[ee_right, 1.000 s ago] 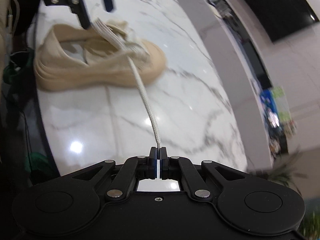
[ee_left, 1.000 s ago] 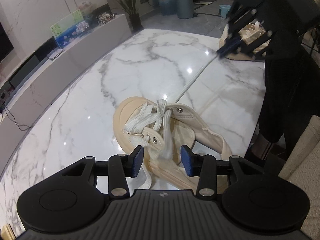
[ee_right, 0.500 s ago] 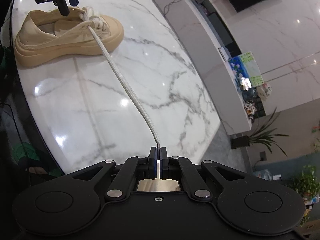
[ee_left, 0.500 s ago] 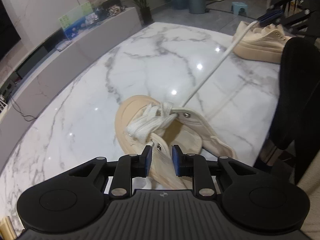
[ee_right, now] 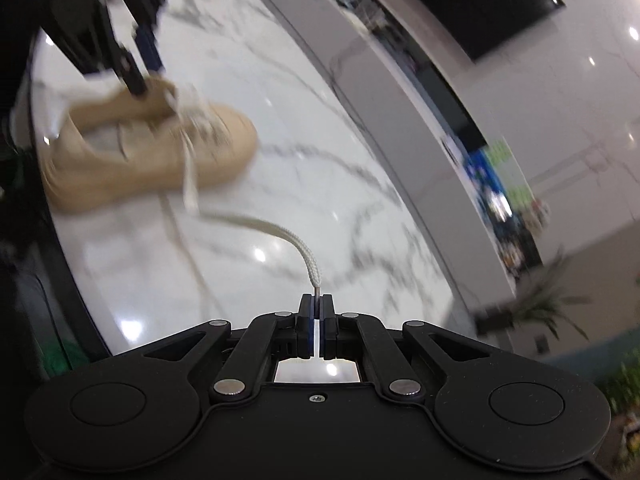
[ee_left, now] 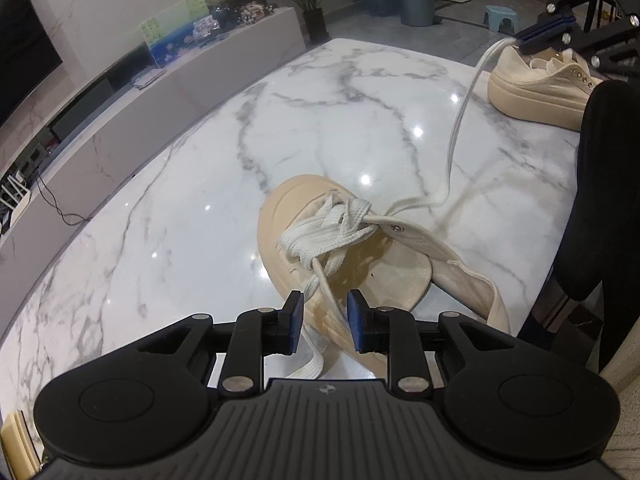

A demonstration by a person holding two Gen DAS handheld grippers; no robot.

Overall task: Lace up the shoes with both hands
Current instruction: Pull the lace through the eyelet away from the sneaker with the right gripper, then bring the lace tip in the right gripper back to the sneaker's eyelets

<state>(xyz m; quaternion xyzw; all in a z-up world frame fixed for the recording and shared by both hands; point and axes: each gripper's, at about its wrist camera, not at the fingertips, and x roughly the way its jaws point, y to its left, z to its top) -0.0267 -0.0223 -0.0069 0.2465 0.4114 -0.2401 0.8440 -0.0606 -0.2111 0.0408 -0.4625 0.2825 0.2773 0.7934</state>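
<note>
Right gripper (ee_right: 316,312) pinching the lace tip (ee_right: 317,290), jaws pressed together; white lace (ee_right: 256,225) sagging back to the beige shoe (ee_right: 152,152) on the marble table (ee_left: 168,208). Left gripper (ee_left: 325,322) hovering spread, straddling another lace strand (ee_left: 320,280) at the shoe's near side.

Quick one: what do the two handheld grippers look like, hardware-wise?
Both match: left gripper and right gripper are matte black plastic, with two round discs at the base, angled link arms joined by silver rivets, and blue pads on the fingers. The left's body is ribbed with a small logo. No cables show.
</note>
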